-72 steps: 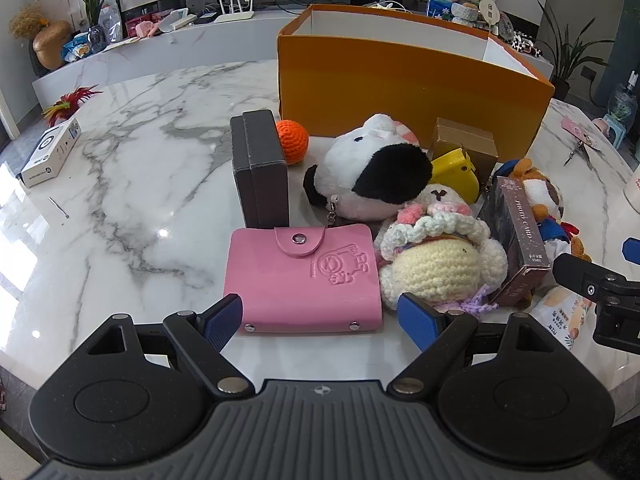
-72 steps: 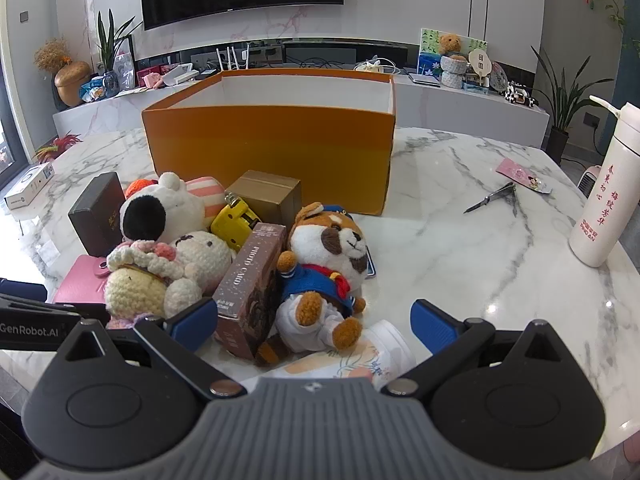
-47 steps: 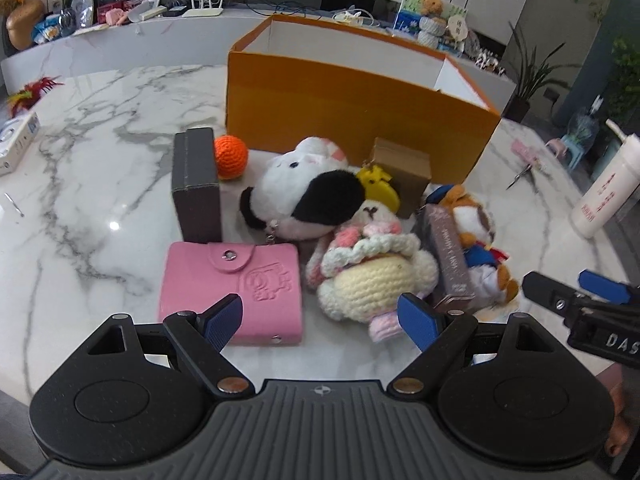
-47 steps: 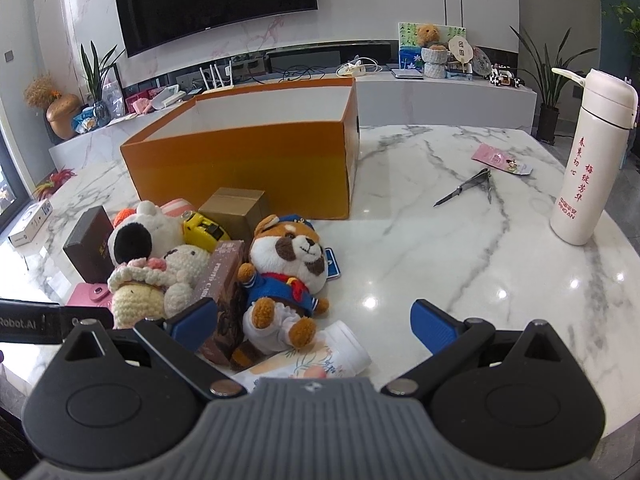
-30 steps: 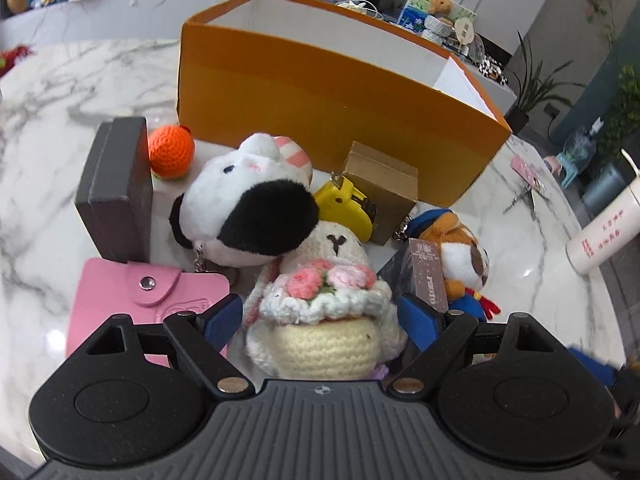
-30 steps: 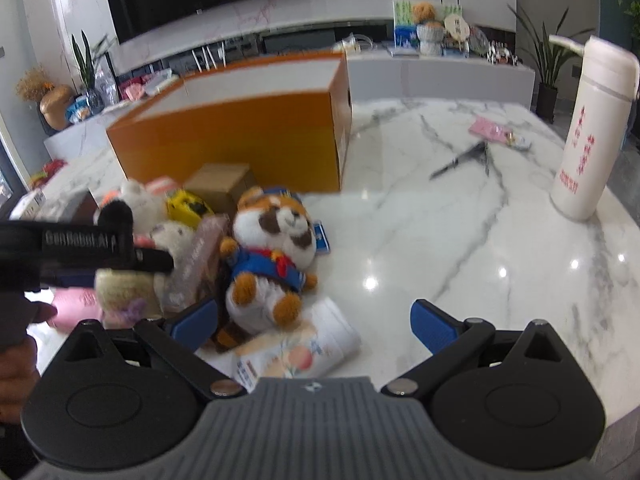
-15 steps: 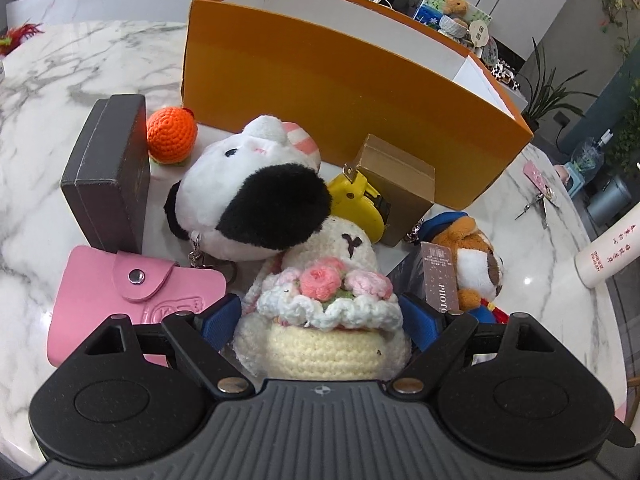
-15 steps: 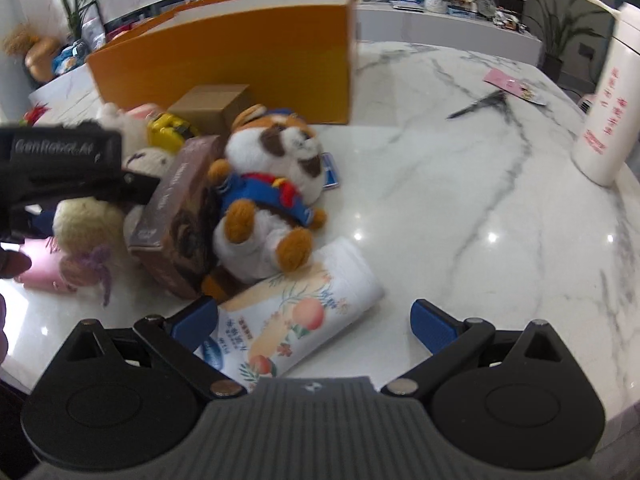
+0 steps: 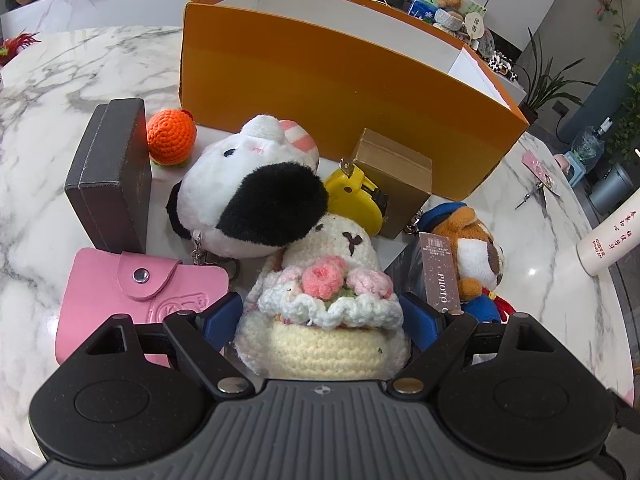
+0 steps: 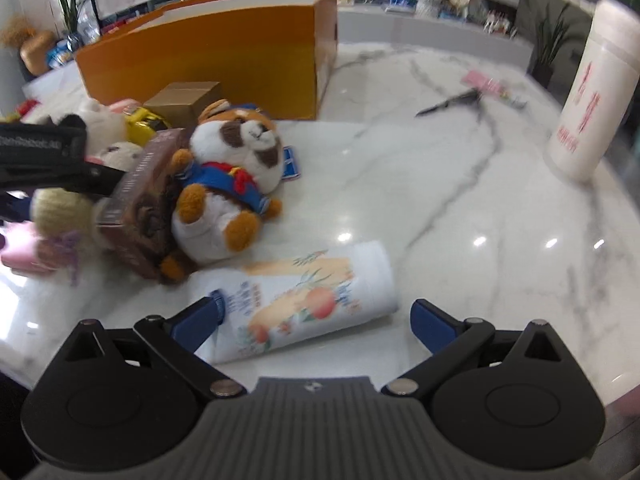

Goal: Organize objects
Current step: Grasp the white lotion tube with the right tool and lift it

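In the left wrist view my left gripper (image 9: 322,316) is open, its blue pads on either side of a crocheted cream doll with pink flowers (image 9: 324,320). Behind it lie a black-and-white plush (image 9: 256,188), a pink card wallet (image 9: 132,296), a dark box (image 9: 110,176), an orange crochet ball (image 9: 171,139), a yellow tape measure (image 9: 356,200), a small brown box (image 9: 394,178) and a fox plush (image 9: 472,252). The orange storage box (image 9: 328,68) stands behind. My right gripper (image 10: 316,316) is open over a lying printed white bottle (image 10: 304,300).
A photo-card box (image 10: 140,200) leans on the fox plush (image 10: 228,184). A tall white flask (image 10: 592,92) stands at the right, scissors (image 10: 452,102) and a pink tag (image 10: 486,86) lie beyond. The left gripper's body (image 10: 44,152) shows at the right wrist view's left edge.
My left gripper has moved forward and down until its pads flank the crocheted doll. My right gripper has dropped toward the printed bottle, which now lies between its pads.
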Demonstrator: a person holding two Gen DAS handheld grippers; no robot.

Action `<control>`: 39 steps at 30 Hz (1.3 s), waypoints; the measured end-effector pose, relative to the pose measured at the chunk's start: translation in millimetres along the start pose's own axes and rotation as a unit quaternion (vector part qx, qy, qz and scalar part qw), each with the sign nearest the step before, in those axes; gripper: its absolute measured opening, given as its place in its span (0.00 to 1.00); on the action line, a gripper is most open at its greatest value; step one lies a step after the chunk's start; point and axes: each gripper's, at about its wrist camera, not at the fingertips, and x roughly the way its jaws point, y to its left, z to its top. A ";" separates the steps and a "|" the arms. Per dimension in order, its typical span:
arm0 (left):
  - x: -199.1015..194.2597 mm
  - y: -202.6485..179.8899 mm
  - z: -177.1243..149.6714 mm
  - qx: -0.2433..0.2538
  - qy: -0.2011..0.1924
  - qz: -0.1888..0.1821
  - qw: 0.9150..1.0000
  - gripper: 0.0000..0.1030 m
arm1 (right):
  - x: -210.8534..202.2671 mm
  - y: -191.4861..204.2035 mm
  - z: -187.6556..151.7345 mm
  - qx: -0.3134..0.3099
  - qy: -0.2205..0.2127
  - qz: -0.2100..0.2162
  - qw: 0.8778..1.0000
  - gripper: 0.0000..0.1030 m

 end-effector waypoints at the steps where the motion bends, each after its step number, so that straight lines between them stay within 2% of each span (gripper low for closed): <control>1: 0.1 0.3 -0.1 -0.001 0.000 0.000 1.000 0.97 | 0.7 -0.4 -1.4 0.004 0.006 0.017 1.000 0.99; 5: 0.0 1.1 -0.2 -0.001 -0.001 -0.002 1.000 0.97 | 1.4 3.1 -3.1 -0.018 0.008 0.023 1.000 0.99; 9: -0.7 3.1 0.0 -0.002 0.002 -0.006 1.000 0.97 | -8.2 -0.3 -5.8 -0.014 0.015 0.058 0.998 0.99; 12: -0.7 2.3 -0.2 -0.002 0.002 -0.004 1.000 0.97 | -8.0 -0.3 -8.0 -0.036 0.019 0.011 0.999 0.99; 15: -1.0 2.0 -0.5 -0.003 0.004 -0.004 1.000 0.97 | -19.8 -7.0 -6.0 -0.053 -0.002 -0.031 0.998 0.99; 17: -1.0 2.8 -0.5 -0.002 0.004 -0.005 1.000 0.97 | -25.4 -12.1 0.7 -0.066 -0.013 -0.026 0.997 0.99; 19: -0.8 3.9 -0.8 -0.003 0.003 -0.007 1.000 0.97 | -23.8 -5.4 13.4 -0.141 0.004 -0.007 0.990 0.99; 20: -0.9 4.1 -1.0 -0.003 0.003 -0.008 1.000 0.97 | -24.3 -0.1 17.4 -0.191 0.004 -0.002 0.982 0.99; 21: -0.8 4.2 -0.6 -0.002 0.003 -0.008 1.000 0.97 | -21.9 5.5 21.0 -0.255 0.013 0.010 0.967 0.99; 23: -1.0 4.7 -0.5 0.001 0.004 -0.009 1.000 0.97 | -13.0 13.2 24.1 -0.388 0.032 0.038 0.920 0.99; 25: -1.3 4.9 -0.5 -0.001 0.006 -0.011 1.000 0.97 | -7.5 14.5 25.1 -0.484 0.041 0.089 0.870 0.99; 26: -1.2 4.9 -0.5 0.000 0.006 -0.011 1.000 0.97 | -2.9 13.6 28.4 -0.507 0.051 0.111 0.853 0.99; 27: -1.0 5.0 -0.4 -0.001 0.006 -0.012 1.000 0.97 | 2.8 13.2 33.7 -0.516 0.063 0.132 0.844 0.99; 28: -0.8 5.1 -0.5 -0.001 0.006 -0.012 1.000 0.97 | 8.8 12.9 39.9 -0.516 0.075 0.149 0.840 0.99; 30: -0.7 5.3 -0.5 -0.002 0.007 -0.013 1.000 0.97 | 23.1 13.8 52.9 -0.499 0.103 0.175 0.843 0.99; 33: -0.6 5.7 -0.3 0.001 0.008 -0.015 1.000 0.97 | 48.3 8.8 68.3 -0.448 0.152 0.199 0.858 0.98; 34: -0.6 6.1 -0.2 0.002 0.008 -0.017 1.000 0.97 | 51.2 4.4 71.8 -0.430 0.152 0.207 0.865 0.99; 36: -0.5 7.3 0.6 0.003 0.011 -0.020 1.000 0.97 | 51.6 -3.6 73.5 -0.412 0.140 0.196 0.879 0.97; 39: -0.4 9.2 1.4 -0.002 0.014 -0.024 1.000 0.97 | 44.3 -22.0 75.0 -0.363 0.122 0.186 0.905 0.83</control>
